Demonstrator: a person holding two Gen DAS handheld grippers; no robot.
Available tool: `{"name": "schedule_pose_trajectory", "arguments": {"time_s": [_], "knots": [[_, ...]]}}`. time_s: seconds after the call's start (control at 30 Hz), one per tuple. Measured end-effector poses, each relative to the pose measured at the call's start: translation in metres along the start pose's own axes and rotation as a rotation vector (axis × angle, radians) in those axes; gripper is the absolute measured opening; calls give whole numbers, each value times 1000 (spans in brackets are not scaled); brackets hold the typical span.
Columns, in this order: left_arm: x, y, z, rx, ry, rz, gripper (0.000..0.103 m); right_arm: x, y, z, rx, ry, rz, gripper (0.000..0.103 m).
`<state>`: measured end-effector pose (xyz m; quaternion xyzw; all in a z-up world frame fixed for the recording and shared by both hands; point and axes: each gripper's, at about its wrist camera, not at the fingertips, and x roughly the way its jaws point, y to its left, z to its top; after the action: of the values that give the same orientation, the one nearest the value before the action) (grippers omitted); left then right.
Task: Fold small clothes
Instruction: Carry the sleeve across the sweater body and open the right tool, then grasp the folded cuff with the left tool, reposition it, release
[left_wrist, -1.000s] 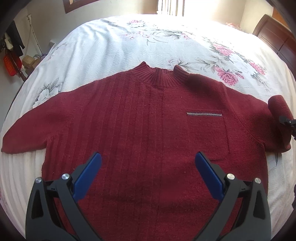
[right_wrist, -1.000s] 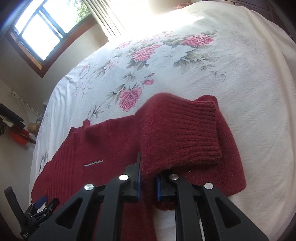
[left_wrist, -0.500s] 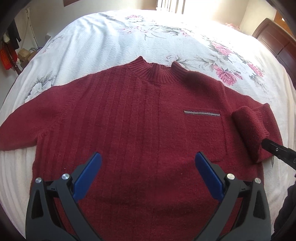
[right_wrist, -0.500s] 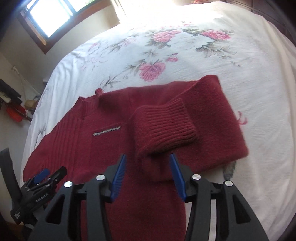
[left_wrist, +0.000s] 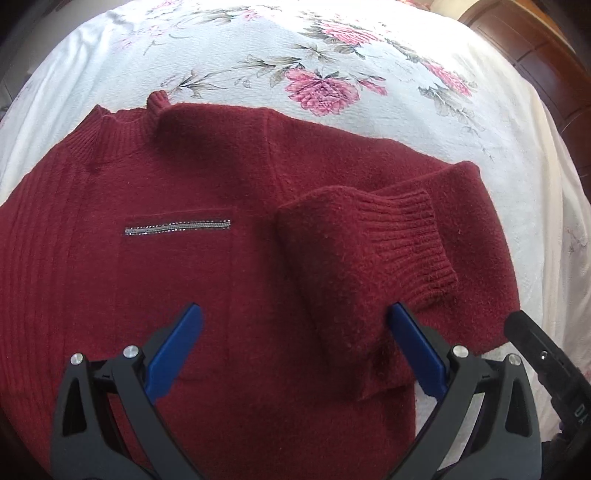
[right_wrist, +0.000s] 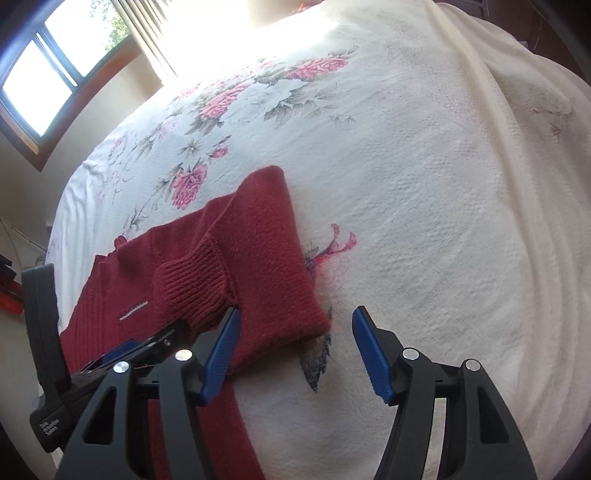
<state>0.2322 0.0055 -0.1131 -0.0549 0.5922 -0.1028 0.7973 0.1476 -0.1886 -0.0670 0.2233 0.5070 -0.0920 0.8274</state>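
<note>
A dark red knitted sweater (left_wrist: 184, 280) lies flat, front up, on the bed, with a silver strip (left_wrist: 177, 226) across its chest pocket. Its right sleeve is folded inward, so the ribbed cuff (left_wrist: 417, 240) rests on the body. My left gripper (left_wrist: 295, 354) hovers open above the sweater, its blue fingers to either side of the folded sleeve. My right gripper (right_wrist: 295, 350) is open and holds nothing, just right of the folded sleeve (right_wrist: 258, 273), over the bedspread. The other sleeve is out of view.
The white bedspread (right_wrist: 424, 184) with pink flower prints stretches away beyond and right of the sweater. A dark wooden headboard (left_wrist: 535, 48) stands at the far right. A window (right_wrist: 48, 62) is at the upper left. The left gripper's body (right_wrist: 48, 369) sits close beside my right one.
My right gripper let go of the sleeve cuff, opened wide and drew back to the right. The sleeve now lies folded on the body. My left gripper moved right, toward that sleeve.
</note>
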Motion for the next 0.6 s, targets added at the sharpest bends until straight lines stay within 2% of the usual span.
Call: {"name": "schedule_pose_trajectory", "arguments": {"time_s": [0.03,0.07,0.1,0.13,0.17,0.2,0.27,0.4,0.6], "knots": [[1,-2,1,-6,-6,1,97,0,-4,1,10,-3,3,64],[1,-2,1,-13,-13,-12,85,2,-7,3,20,-4,8,64],[0,0,1,-26,-12,-46,63,3,-9,4,27,-1,16,64],[-3,5,1,-46,-8,-92,54,5,-9,5,30,1,23,64],[-4,8,1,-61,-8,-132,37,5,-9,5,30,0,28,64],[-6,11,1,-67,-12,-147,25,6,-7,5,28,-2,30,64],[-16,17,0,-74,-51,-156,14,6,-4,6,29,-6,45,64],[-41,44,0,-120,-137,-178,12,7,3,5,19,-6,82,64],[-77,106,2,-159,-231,-146,12,14,22,4,-13,-1,125,64]]}}
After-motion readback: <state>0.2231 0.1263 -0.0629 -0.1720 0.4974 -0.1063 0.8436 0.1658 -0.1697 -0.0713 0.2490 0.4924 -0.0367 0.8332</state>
